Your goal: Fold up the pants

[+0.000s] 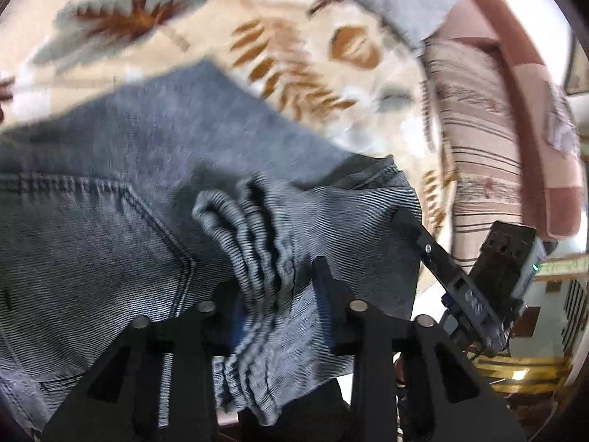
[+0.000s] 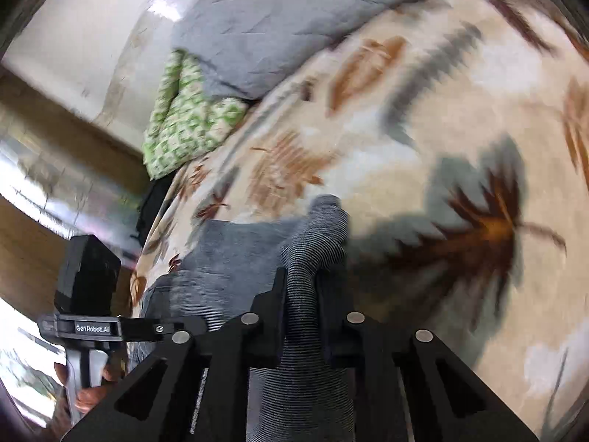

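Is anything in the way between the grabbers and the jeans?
Nothing visible. The left gripper already has a bunched fold of the jeans between its fingers, and the right gripper pinches another fold, above the leaf-patterned blanket.

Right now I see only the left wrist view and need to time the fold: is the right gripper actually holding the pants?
Observer: Yes, the right gripper is shut on a bunched ridge of the pants.
Operator: Anything ahead of it on the bed?
Observer: A green patterned cloth lies against the grey quilt at the far edge of the bedspread.
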A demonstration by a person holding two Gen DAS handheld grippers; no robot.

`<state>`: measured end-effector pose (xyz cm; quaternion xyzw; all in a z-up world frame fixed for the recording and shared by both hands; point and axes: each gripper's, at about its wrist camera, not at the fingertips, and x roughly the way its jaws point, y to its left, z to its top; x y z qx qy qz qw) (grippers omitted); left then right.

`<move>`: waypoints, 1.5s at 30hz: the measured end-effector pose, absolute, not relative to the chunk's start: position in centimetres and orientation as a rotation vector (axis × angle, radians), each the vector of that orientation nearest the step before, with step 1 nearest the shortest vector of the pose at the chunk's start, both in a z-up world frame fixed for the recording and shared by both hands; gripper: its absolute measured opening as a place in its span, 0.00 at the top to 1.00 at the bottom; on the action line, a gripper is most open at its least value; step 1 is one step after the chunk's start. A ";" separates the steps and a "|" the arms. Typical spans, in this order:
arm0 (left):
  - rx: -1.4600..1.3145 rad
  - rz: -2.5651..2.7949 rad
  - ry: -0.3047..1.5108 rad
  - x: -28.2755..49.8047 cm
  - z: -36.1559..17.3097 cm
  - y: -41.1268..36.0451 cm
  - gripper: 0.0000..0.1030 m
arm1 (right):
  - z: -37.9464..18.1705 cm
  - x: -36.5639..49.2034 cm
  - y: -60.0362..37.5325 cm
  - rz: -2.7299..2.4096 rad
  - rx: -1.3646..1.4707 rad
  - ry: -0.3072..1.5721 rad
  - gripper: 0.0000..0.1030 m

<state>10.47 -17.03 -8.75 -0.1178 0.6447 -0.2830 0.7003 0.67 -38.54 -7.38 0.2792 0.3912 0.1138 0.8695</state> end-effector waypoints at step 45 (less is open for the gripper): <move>0.061 -0.546 1.340 0.2 -10.8 -17.0 0.57 | -11.3 -8.6 -36.7 0.208 0.286 0.927 0.72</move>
